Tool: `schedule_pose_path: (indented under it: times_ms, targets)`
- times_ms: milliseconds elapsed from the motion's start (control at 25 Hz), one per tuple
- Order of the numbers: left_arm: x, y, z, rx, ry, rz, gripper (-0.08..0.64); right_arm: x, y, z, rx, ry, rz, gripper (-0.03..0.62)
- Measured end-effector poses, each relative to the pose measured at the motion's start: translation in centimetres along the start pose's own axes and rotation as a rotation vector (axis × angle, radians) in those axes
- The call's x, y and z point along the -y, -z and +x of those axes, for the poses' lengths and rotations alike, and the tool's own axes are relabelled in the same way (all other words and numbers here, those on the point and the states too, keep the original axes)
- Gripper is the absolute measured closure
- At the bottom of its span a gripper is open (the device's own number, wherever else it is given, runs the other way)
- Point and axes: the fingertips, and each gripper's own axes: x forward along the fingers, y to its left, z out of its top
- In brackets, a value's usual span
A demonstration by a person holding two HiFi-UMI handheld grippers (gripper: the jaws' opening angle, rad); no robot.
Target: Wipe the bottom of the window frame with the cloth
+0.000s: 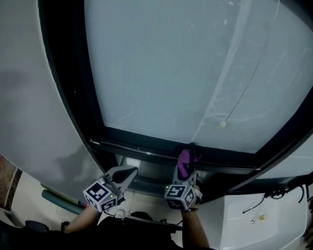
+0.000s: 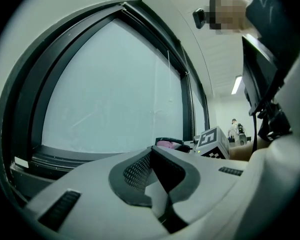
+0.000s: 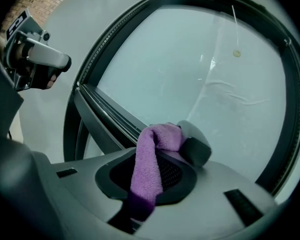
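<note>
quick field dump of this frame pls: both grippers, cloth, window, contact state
left gripper: shut, empty, low beside the right one
right gripper: shut on cloth
cloth: purple, draped over the jaws, its tip up by the bottom rail
window frame: dark, bottom rail just ahead of the cloth
cloth on rail: close, but contact cannot be told
glass: pale, a thin cord with a bead across it

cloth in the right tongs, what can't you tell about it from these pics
- Cloth: its lower end drops between the right tongs, hidden in the right gripper view.
- Contact with the frame's bottom rail: head view too dark and small to tell.
- Dust on that rail: too dark in every view.
</note>
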Motion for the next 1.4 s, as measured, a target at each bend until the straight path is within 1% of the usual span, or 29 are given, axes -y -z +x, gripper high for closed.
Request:
schedule_pose_path:
  times_ms: [200,360,520,640,760,840,960,1040,1080,1200,1240,1280,1400]
  targets:
    - [-2.1,-0.6,-0.9,-0.001,0.049,-0.004,0.557,0.1,-0.5,0.5,-0.028,0.1,0.126,0.511]
    - [-3.1,-0.4,-1.5,-0.002,0.091,-0.01,0.557,-0.8,-1.0,1.3,-0.014,0.167,0.164,0.511]
    - [-3.9,-0.8,-2.1,0.003,0.127,-0.019,0.557,-1.0,-1.5,1.3,-0.066,0.21,0.235,0.511]
    - [-5.0,-1.1,-2.8,0.014,0.132,-0.026,0.557,-1.3,-2.4,1.6,-0.075,0.214,0.244,0.511]
    - [-6.1,-1.0,-3.7,0.016,0.132,-0.035,0.557,-0.9,-4.1,1.8,-0.072,0.222,0.253,0.511]
    - [-7.0,-1.3,-4.1,0.027,0.121,-0.041,0.557,-0.3,-5.0,2.5,-0.085,0.22,0.302,0.511]
    - [-8.0,-1.8,-4.6,0.058,0.101,-0.056,0.557,0.4,-5.2,3.4,-0.109,0.198,0.364,0.511]
    - [-8.4,-1.8,-4.9,0.068,0.092,-0.071,0.557,0.5,-5.3,3.7,-0.118,0.189,0.355,0.511]
    - [-8.4,-1.7,-5.0,0.067,0.092,-0.075,0.557,0.5,-5.6,3.9,-0.124,0.188,0.326,0.511]
    - [-8.0,-1.7,-4.8,0.073,0.11,-0.069,0.557,0.2,-6.7,4.9,-0.173,0.168,0.171,0.511]
    - [-7.9,-1.7,-4.6,0.078,0.114,-0.065,0.557,0.0,-6.8,5.4,-0.197,0.146,0.132,0.511]
    - [-7.8,-1.8,-4.5,0.081,0.114,-0.067,0.557,-0.1,-6.8,5.9,-0.216,0.118,0.113,0.511]
    - [-7.4,-1.9,-4.2,0.077,0.106,-0.086,0.557,-0.7,-6.4,6.6,-0.257,0.041,0.099,0.511]
